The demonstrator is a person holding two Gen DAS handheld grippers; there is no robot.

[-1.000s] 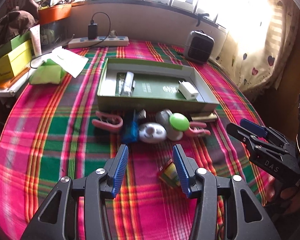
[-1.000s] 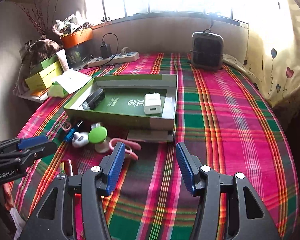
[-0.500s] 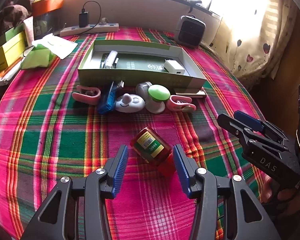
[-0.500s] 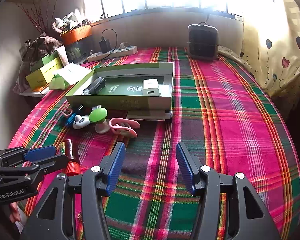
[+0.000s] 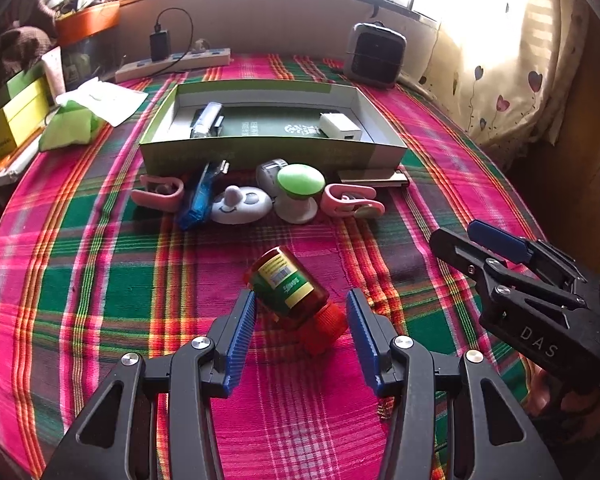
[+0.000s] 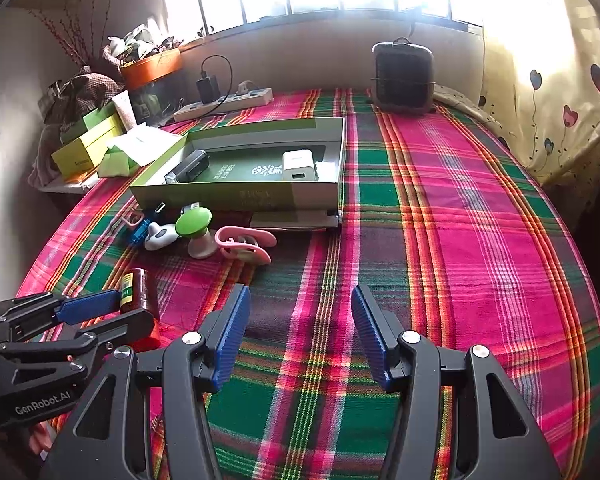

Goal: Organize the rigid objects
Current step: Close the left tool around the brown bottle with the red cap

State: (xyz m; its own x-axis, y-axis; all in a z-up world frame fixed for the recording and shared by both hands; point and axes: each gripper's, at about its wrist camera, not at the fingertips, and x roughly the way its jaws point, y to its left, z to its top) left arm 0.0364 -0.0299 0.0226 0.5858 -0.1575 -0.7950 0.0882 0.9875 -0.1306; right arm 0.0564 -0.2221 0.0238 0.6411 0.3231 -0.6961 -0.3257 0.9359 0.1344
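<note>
- Left gripper: fingers held apart, straddling a small red-capped bottle; the bottle lies on its side on the plaid cloth, cap toward the camera. The left blue pad appears to be at or just beside the bottle; no clamping is seen.
- Right gripper: fingers held apart over bare cloth, nothing between them.
- Green box: already loaded with a white charger and a dark device with a clear part.
- Left outside, just in front of the box: two pink clips, a blue stick, a white oval gadget, a green-topped knob, a flat dark item against the box wall.
- Judgement: task in an early stage; two items boxed, roughly seven remaining, the bottle being the next candidate.
</note>
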